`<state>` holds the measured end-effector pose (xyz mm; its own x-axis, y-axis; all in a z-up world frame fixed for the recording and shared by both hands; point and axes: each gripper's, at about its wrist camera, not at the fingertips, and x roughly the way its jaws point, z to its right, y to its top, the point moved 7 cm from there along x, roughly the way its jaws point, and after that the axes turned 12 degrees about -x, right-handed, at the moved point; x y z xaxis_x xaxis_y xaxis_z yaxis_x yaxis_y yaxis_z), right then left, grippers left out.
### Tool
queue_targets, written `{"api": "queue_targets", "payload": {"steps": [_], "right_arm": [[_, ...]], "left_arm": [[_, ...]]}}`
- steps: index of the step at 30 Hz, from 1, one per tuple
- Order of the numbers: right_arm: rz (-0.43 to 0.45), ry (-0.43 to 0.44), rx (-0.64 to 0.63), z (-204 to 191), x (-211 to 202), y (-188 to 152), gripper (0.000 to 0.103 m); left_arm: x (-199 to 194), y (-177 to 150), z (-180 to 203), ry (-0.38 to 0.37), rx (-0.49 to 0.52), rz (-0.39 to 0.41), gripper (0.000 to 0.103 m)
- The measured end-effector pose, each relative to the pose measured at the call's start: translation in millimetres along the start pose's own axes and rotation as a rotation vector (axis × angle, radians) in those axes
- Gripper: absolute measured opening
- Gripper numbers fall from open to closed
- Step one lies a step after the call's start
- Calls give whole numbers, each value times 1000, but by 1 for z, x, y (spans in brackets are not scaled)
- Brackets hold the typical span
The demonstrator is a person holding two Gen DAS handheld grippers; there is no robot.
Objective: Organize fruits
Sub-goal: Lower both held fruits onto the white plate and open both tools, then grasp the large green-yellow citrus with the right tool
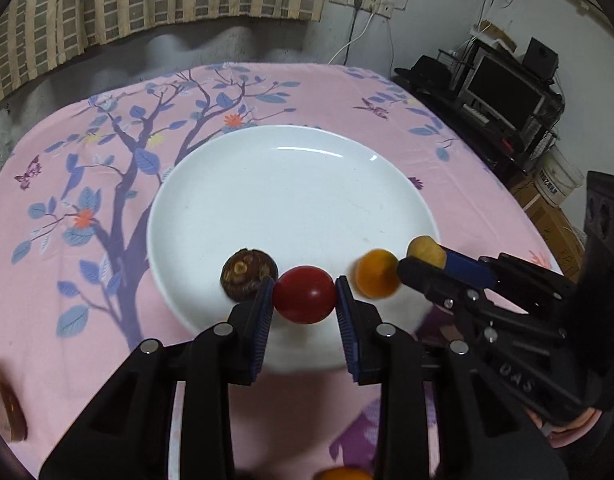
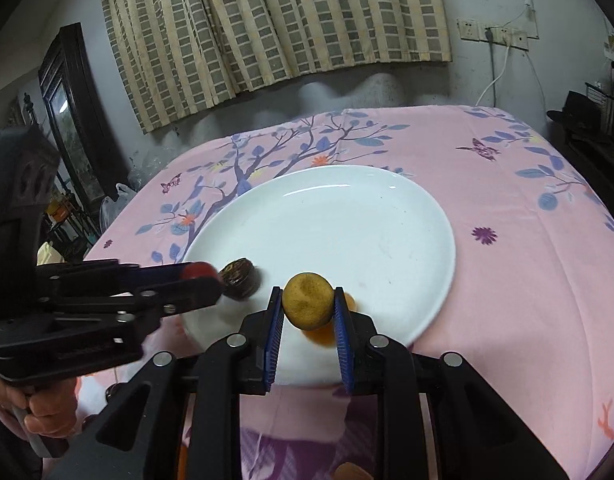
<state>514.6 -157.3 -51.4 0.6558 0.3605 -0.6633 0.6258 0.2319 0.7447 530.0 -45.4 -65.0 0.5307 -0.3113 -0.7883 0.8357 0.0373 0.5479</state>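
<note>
Left gripper (image 1: 303, 295) clamps the red tomato (image 1: 304, 294), right gripper (image 2: 308, 307) clamps the tan fruit (image 2: 308, 301); both sit over the plate's (image 1: 291, 184) near rim, release probably straight below.

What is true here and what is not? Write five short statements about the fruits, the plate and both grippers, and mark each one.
1. The left gripper holds a red fruit. True.
2. The right gripper is empty. False: it is shut on a tan fruit.
3. A dark brown fruit lies on the white plate. True.
4. The plate is blue. False: it is white.
5. The plate sits on a pink floral tablecloth. True.
</note>
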Motion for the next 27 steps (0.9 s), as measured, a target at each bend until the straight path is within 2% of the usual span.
{"api": "queue_targets", "payload": {"steps": [1, 2, 3, 4, 5, 8, 13, 15, 19, 21, 24, 27], "right_arm": [[-5, -1, -15, 0, 5, 1, 33], [-5, -1, -25, 0, 7, 2, 46], [-6, -19, -31, 1, 6, 2, 49], [-1, -25, -32, 1, 3, 2, 51], [6, -13, -28, -1, -2, 2, 51], [21, 20, -37, -12, -26, 1, 52], [51, 11, -101, -39, -80, -18, 61], [52, 5, -118, -51, -104, -35, 61], [25, -20, -138, -72, -137, -79, 61], [-3, -36, -143, -84, -147, -108, 61], [-70, -14, -121, -97, -148, -146, 61], [-119, -9, -114, -104, -144, -168, 51]], "left_arm": [[6, 2, -2, 21, -13, -9, 34], [9, 3, -5, 38, -25, -12, 52], [7, 5, -13, 79, -48, 15, 66], [3, 7, -15, 84, -53, 37, 78], [-4, 7, -17, 77, -53, 57, 81], [-31, -1, -26, 65, -64, 73, 83], [-96, -46, -38, 84, -51, 161, 91], [-114, -72, -42, 95, -51, 177, 92], [-143, -128, -47, 61, -73, 186, 96], [-153, -158, -48, 48, -82, 198, 96], [-160, -199, -48, 33, -74, 210, 96], [-161, -224, -48, 25, -54, 216, 96]]}}
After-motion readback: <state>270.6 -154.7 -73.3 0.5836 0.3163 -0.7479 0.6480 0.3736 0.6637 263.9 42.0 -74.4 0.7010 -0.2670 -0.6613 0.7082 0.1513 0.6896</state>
